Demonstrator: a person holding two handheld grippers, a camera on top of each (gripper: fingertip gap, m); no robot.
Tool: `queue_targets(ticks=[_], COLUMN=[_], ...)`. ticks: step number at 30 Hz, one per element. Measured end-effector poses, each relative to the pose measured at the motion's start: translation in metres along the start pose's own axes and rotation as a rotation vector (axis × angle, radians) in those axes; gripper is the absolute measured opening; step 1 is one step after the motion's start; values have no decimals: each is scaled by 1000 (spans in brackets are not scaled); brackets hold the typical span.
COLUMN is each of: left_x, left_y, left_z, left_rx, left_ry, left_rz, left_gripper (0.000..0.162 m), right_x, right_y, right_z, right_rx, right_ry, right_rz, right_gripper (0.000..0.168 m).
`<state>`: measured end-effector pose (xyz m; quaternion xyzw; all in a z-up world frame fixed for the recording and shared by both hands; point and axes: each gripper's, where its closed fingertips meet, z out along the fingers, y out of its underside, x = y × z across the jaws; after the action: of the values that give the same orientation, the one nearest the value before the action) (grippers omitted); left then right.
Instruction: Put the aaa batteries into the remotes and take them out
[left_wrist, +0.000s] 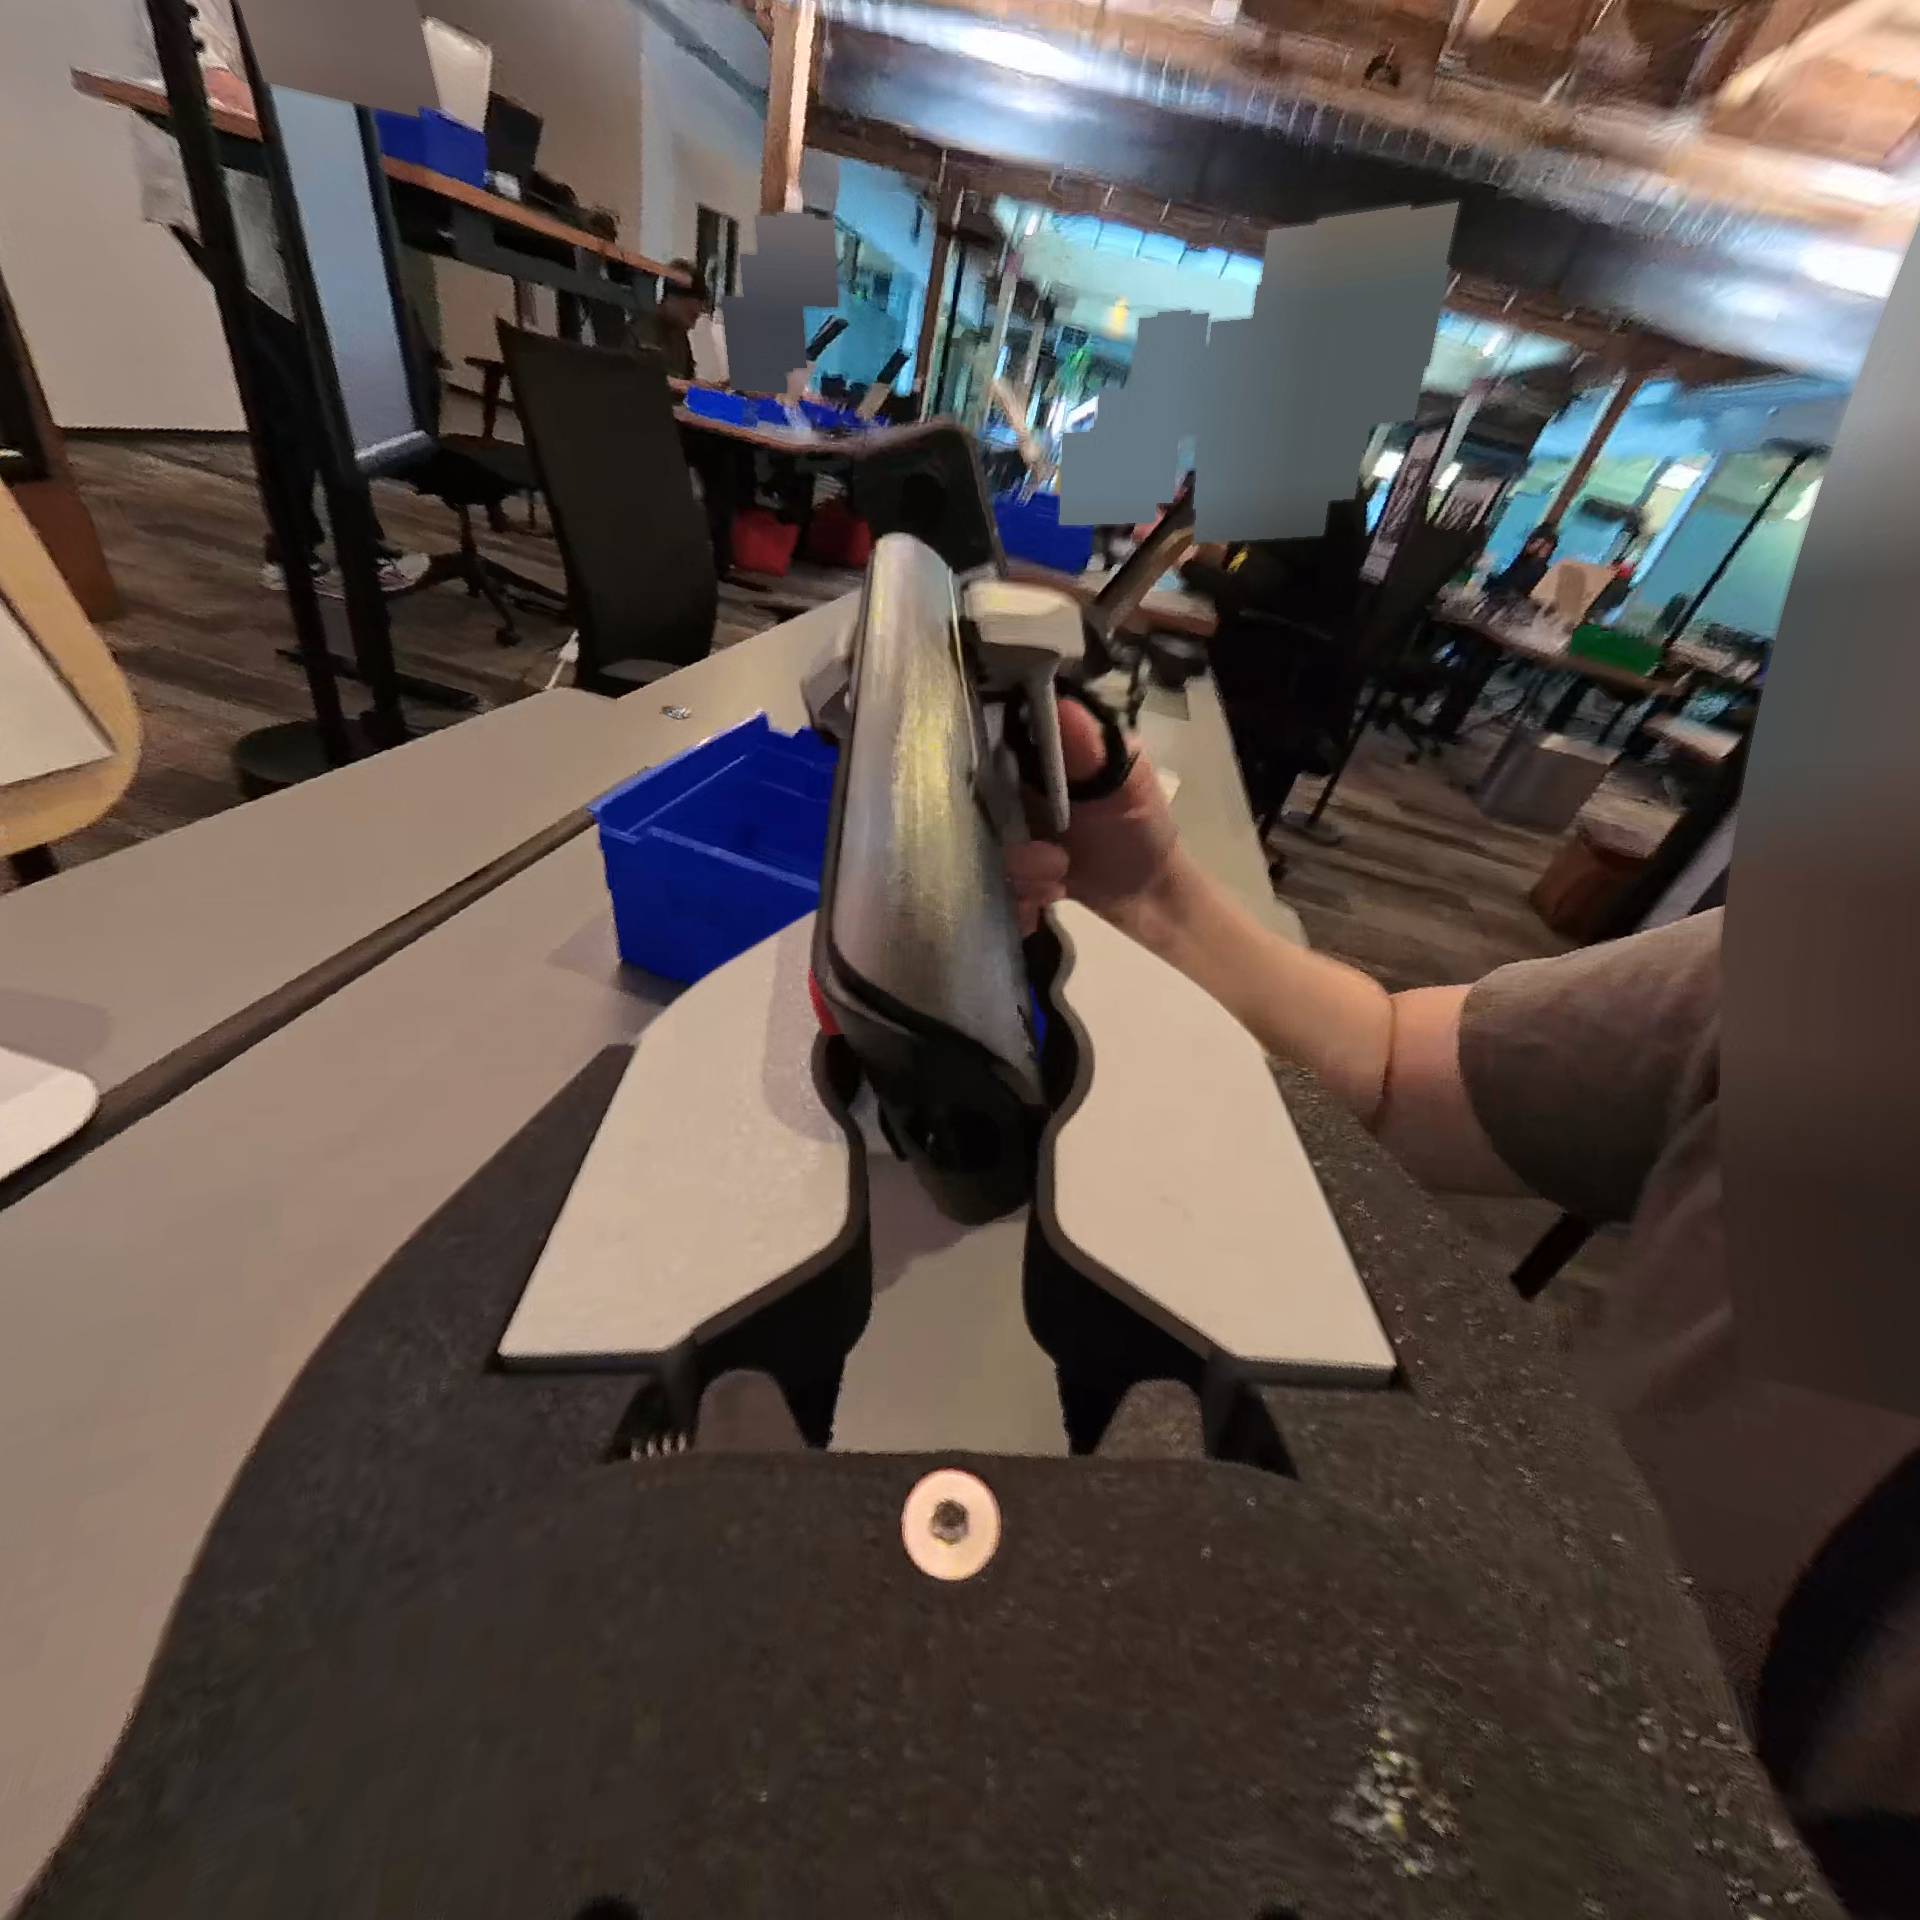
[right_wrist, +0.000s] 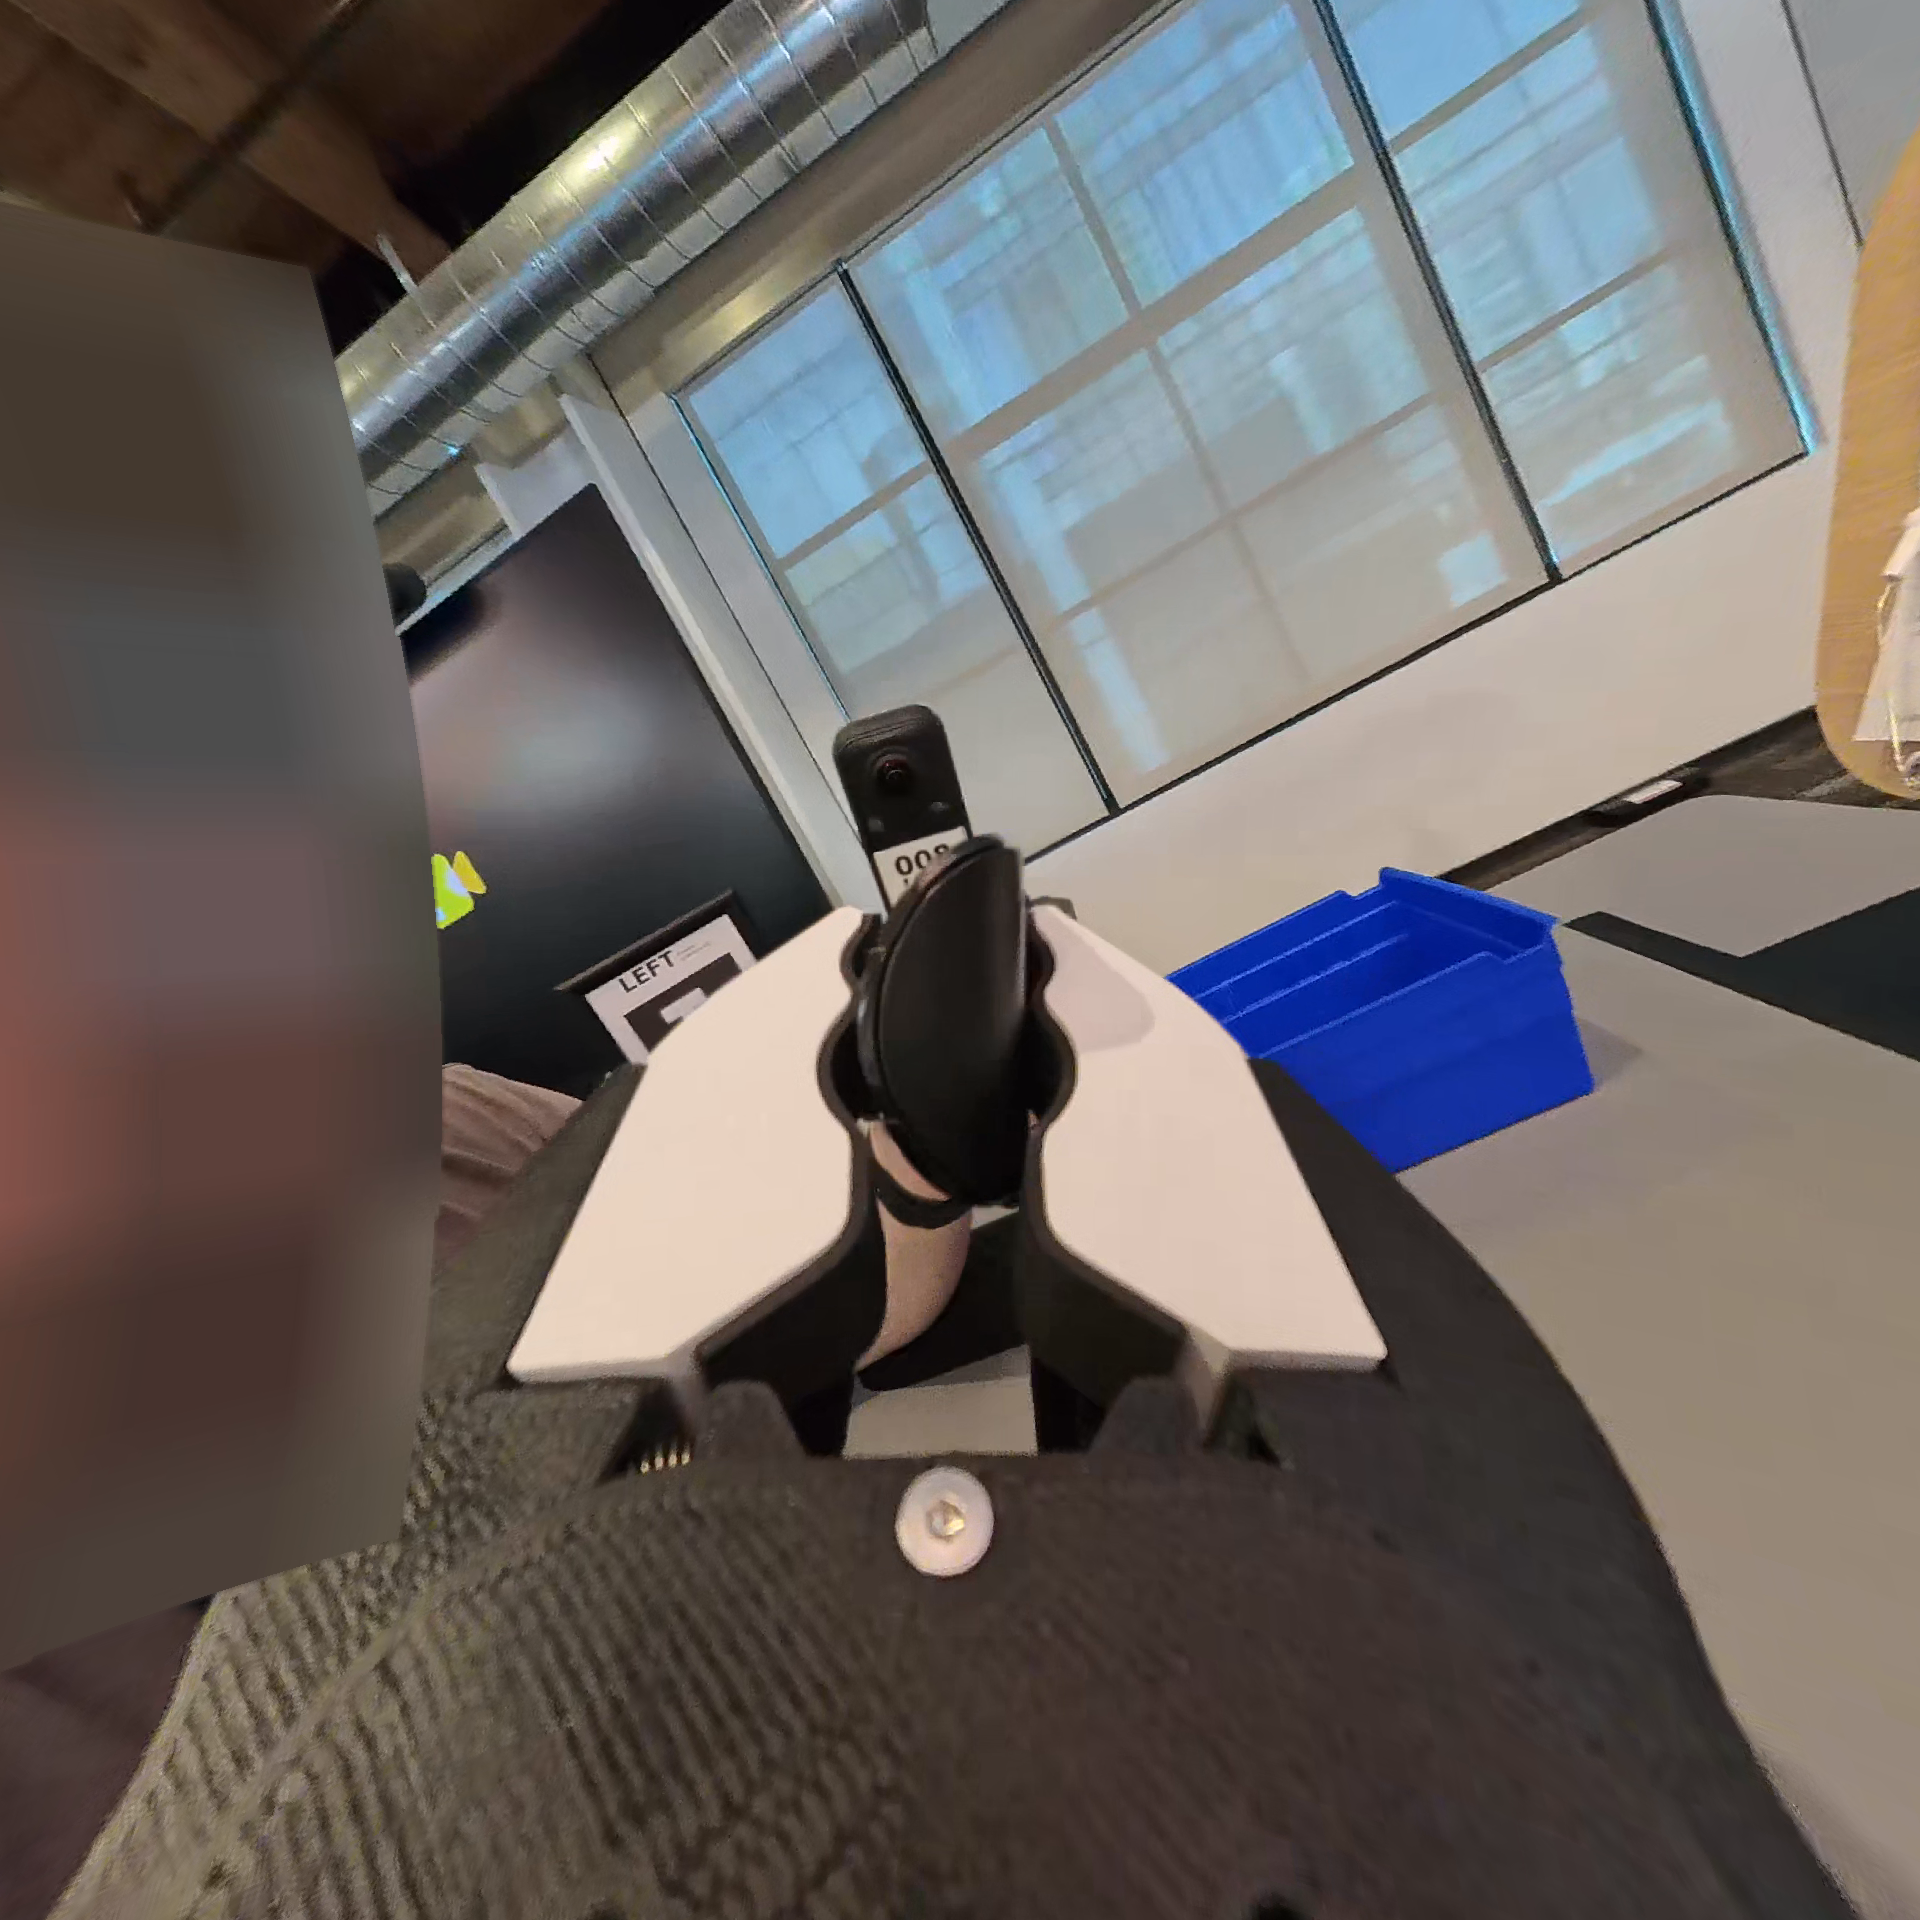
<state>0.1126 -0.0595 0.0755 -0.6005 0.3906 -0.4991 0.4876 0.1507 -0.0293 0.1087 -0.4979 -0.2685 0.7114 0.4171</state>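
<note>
the left gripper (left_wrist: 940, 1049) pinches one end of a black remote (left_wrist: 925, 831), held in the air above the grey table (left_wrist: 260, 1195), just beside the blue bin (left_wrist: 707, 862). the right gripper (right_wrist: 951, 1023) clamps the same remote's other end, also near the bin.

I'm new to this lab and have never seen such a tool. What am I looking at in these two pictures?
Nobody's using a robot arm here: a person holds a hand-held gripper in each hand, each with a camera looking along its two white fingers. In the left one's picture, the left gripper is shut on a silver-backed remote, raised above the grey table; the person's hand holds the other gripper at the remote's far end. In the right one's picture, the right gripper is shut on the remote's dark end. A blue bin stands on the table.
</note>
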Motion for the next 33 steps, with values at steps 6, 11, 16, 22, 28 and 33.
queue_targets(ticks=[6, 11, 16, 22, 28, 33], left_x=[-9, -17, -30, -36, -29, -29], left_y=[12, 9, 9, 7, 8, 13], left_z=[2, 4, 2, 2, 8, 11], left_rx=[-98, -1, 36, 54, 49, 31], left_ry=[-102, -73, -142, -310, -380, -405], left_rz=[110, -55, -65, 95, 206, 232], left_gripper=[25, 23, 23, 24, 24, 24], right_x=[6, 26, 50, 46, 44, 43], right_y=[-2, -5, -21, -2, -6, -6], right_z=[-2, -5, -23, -3, -5, -5], right_rx=[23, 57, 45, -120, -73, -75], right_ry=[11, 174, 598, 811, 842, 861], right_rz=[27, -12, -351, -643, -697, -721], right_gripper=[25, 34, 86, 116, 120, 125])
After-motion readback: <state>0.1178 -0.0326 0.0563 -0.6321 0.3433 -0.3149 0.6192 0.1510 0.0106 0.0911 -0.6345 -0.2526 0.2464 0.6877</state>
